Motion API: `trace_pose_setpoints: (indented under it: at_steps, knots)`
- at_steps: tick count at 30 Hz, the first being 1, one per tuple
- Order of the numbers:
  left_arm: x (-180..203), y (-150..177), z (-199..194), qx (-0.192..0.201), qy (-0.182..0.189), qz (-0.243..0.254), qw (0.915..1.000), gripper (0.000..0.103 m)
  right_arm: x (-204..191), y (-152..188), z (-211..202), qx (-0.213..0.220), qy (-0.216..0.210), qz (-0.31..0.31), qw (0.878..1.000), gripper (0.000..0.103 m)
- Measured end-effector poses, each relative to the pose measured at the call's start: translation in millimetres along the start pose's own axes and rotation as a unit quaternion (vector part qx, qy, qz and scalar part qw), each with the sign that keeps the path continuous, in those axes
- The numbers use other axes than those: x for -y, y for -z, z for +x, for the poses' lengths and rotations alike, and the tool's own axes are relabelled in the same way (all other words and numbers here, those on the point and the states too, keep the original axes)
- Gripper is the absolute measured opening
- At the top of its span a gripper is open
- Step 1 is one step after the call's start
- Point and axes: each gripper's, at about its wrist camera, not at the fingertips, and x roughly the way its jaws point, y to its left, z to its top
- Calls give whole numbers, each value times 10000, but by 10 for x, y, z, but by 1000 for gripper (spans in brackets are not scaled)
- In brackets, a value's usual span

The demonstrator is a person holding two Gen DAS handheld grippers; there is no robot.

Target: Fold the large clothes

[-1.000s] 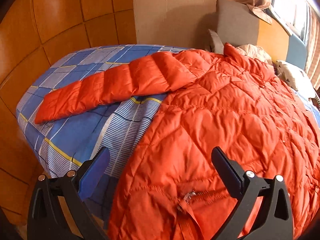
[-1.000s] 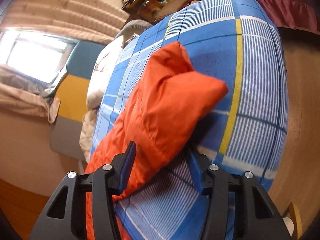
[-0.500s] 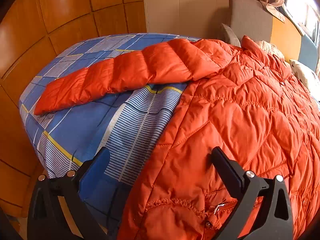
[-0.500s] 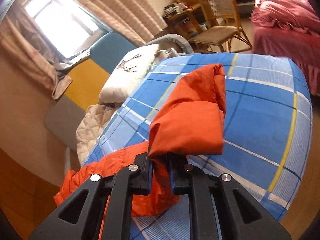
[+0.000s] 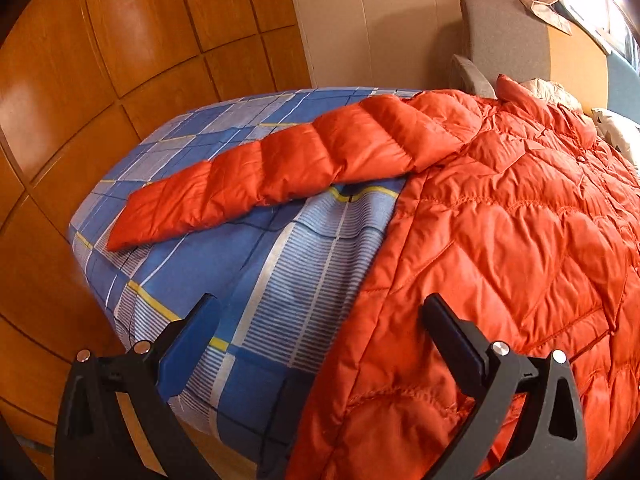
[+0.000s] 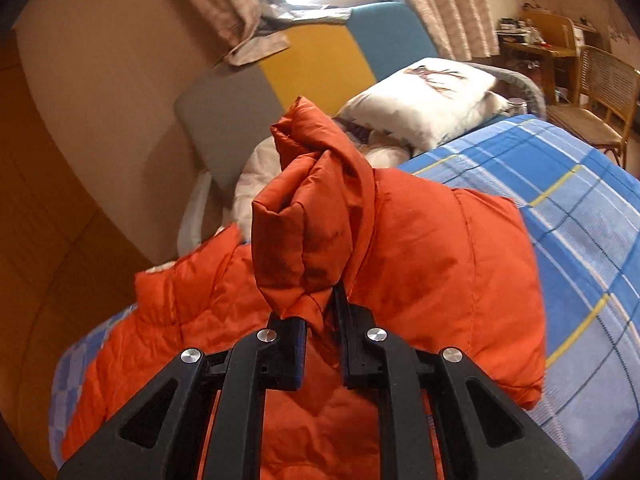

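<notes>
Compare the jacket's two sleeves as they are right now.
The sleeve in the left wrist view lies flat and stretched out on the blue plaid bedsheet, untouched; the sleeve in the right wrist view is lifted and bunched, its cuff pointing up. The left gripper is open, near the jacket's edge; the right gripper is shut on its sleeve. Both sleeves are orange, quilted and puffy.

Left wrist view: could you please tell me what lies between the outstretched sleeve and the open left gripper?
Only bare blue plaid bedsheet lies between the sleeve and the left gripper, in the left wrist view.
</notes>
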Motion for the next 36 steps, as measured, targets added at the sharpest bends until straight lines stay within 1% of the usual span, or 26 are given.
trace_pose_setpoints:
  at_steps: [4, 7, 10, 16, 19, 24, 25, 26, 27, 28, 29, 30, 32, 34, 35, 36]
  knots:
    - [-20, 43, 21, 9, 2, -18, 10000, 101, -564, 207, 244, -289, -253, -533, 9978, 13]
    - [-21, 57, 46, -5, 0, -34, 10000, 101, -889, 351, 360, -466, -406, -852, 9944, 13]
    - [-25, 79, 64, -36, 31, -101, 9999, 101, -1224, 457, 461, -604, -599, -1119, 9901, 13]
    - [-34, 110, 95, -86, 111, -162, 9998, 101, -1856, 802, 652, -964, -969, -1595, 9777, 13]
    - [-47, 112, 102, -120, 156, -198, 9996, 101, -2046, 956, 799, -1144, -934, -1777, 9729, 13]
    - [-41, 110, 110, -135, 139, -183, 9996, 101, -2196, 1203, 930, -1490, -885, -2305, 9575, 14]
    - [-33, 103, 112, -145, 129, -172, 9997, 101, -2181, 1209, 936, -1531, -876, -2363, 9555, 20]
    - [-28, 100, 107, -144, 119, -165, 9997, 101, -2155, 1210, 936, -1591, -926, -2370, 9539, 31]
    - [-29, 97, 103, -145, 112, -159, 9997, 101, -2143, 1205, 936, -1688, -1015, -2351, 9518, 53]
    - [-22, 90, 99, -161, 106, -150, 9997, 101, -2130, 1192, 910, -1783, -1066, -2336, 9499, 66]
    - [-20, 81, 92, -169, 107, -142, 9997, 101, -2107, 1164, 871, -1817, -1130, -2325, 9488, 86]
    - [-12, 68, 76, -156, 117, -136, 9997, 101, -2076, 1131, 777, -1753, -1268, -2332, 9481, 86]
    - [10, 35, 49, -148, 140, -122, 9997, 101, -1995, 1065, 543, -1484, -1546, -2383, 9473, 86]
    - [32, -9, 16, -128, 185, -111, 9997, 101, -1826, 980, 267, -1120, -1756, -2401, 9481, 86]
    - [58, -46, -12, -94, 218, -101, 9997, 101, -1722, 932, 149, -923, -1773, -2391, 9502, 86]
    - [90, -86, -38, -65, 241, -71, 9997, 101, -1569, 860, 30, -690, -1636, -2364, 9553, 86]
